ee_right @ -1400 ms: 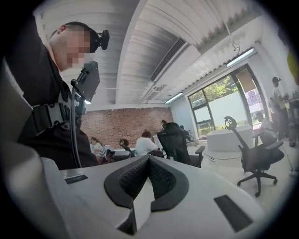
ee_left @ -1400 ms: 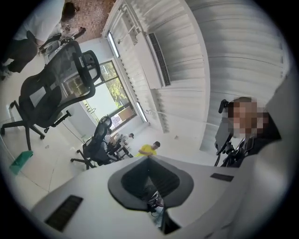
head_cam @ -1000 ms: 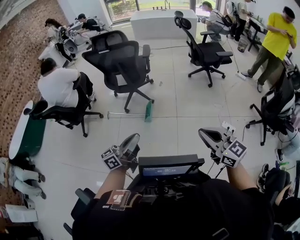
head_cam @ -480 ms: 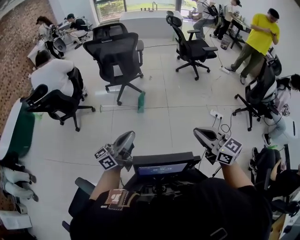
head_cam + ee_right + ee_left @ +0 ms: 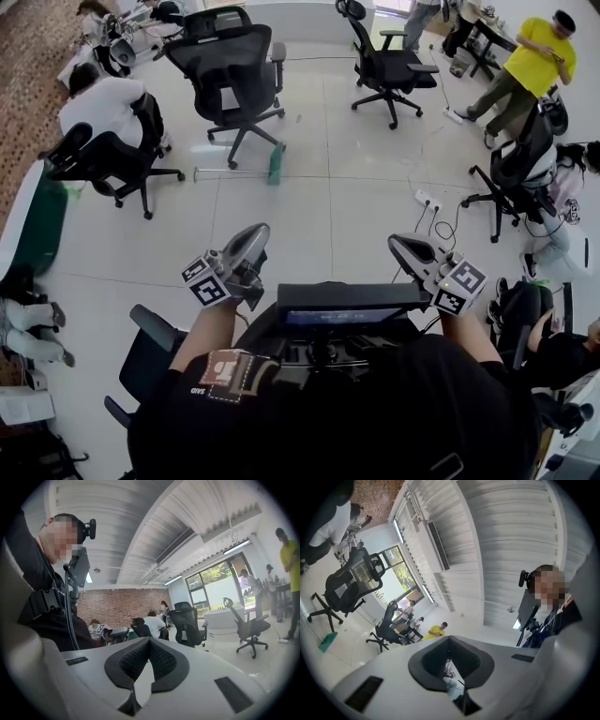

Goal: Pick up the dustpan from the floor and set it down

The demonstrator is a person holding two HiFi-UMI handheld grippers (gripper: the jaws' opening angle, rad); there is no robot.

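Both grippers are sitting empty, left gripper [image 5: 253,232] and right gripper [image 5: 399,245] each pressed together. The green dustpan [image 5: 275,163] is lying well ahead on the floor, just beside the black chair [image 5: 230,66]. I'm expecting its long handle could be snagging the chair legs on the lift. What the pan is holding is too small to tell.

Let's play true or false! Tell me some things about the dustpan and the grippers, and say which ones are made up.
The dustpan lies on the floor. True.
The left gripper holds the dustpan. False: it is shut on nothing, far from the dustpan.
The right gripper is wide open. False: its jaws are together and empty.
A person in a yellow shirt stands at the far right. True.
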